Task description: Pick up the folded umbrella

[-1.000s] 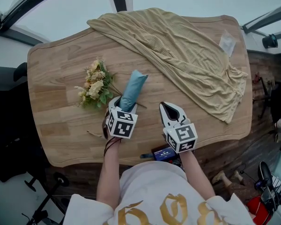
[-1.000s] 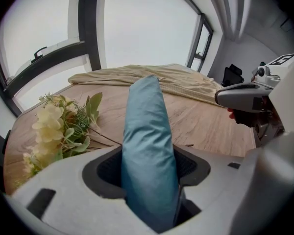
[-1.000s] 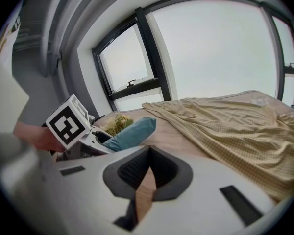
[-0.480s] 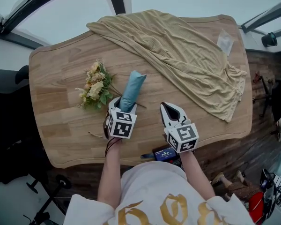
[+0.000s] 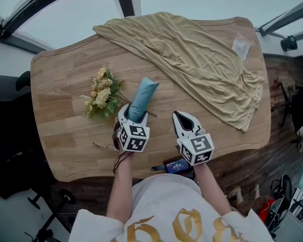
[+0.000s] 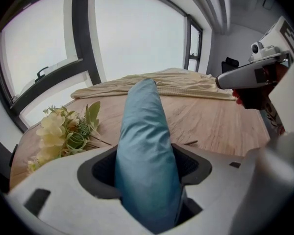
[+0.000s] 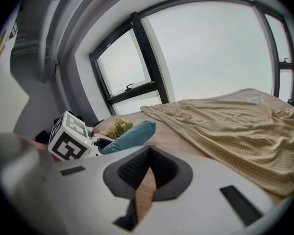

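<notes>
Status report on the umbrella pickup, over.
Left gripper jaws opening, folded umbrella between them, not clamped. Right gripper shut, empty. Flower bunch close beside the umbrella, cloth apart.

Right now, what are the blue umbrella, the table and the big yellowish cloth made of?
Folded umbrella: probably thin synthetic fabric, teal and matte, with soft wrinkles.
Table: pale wood or a wood-look top, showing grain lines and plank seams, with a low sheen.
Beige cloth: soft textile with a fine checked weave, draped in loose folds.
</notes>
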{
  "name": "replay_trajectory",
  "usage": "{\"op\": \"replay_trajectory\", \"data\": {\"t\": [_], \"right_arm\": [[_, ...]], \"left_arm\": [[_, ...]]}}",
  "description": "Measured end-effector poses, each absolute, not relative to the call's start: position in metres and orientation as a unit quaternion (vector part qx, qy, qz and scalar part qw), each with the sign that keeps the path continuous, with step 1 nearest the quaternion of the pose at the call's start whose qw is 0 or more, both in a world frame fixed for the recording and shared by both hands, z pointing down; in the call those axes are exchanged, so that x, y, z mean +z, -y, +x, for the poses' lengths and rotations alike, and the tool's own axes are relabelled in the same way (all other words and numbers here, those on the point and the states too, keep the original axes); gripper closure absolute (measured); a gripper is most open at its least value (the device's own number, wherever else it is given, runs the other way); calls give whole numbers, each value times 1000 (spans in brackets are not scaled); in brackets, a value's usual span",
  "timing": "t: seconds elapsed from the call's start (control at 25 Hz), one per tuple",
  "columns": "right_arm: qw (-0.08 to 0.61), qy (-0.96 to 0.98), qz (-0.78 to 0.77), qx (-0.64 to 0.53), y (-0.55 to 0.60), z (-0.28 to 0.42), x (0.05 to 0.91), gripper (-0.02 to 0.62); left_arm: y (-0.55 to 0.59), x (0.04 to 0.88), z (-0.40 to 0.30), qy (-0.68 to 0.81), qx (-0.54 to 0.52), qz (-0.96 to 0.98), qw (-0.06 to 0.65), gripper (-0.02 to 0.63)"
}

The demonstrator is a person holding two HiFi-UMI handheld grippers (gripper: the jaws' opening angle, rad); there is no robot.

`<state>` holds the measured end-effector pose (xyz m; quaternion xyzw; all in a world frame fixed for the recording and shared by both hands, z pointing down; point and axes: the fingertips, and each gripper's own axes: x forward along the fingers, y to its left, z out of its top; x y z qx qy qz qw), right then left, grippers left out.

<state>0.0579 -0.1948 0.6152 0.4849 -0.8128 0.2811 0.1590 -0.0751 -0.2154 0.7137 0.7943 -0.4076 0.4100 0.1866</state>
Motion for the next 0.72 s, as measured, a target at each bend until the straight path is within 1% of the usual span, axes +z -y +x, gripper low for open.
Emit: {"op": "replay_trajectory", "data": {"t": [0.2, 0.24, 0.52, 0.72], "right_arm": [[163, 812, 484, 282, 193, 56, 618, 584], [165, 813, 482, 282, 193, 55, 619, 584], [165, 816, 477, 282, 192, 51, 619, 584], [161, 818, 480, 275, 195, 52, 613, 585]], "left_arm": [[217, 714, -75, 409, 403, 793, 202, 304], [218, 714, -76, 413, 401, 792, 204, 315], [219, 714, -77, 416, 396, 792, 207, 318], [218, 712, -77, 416, 400, 793, 193, 331]]}}
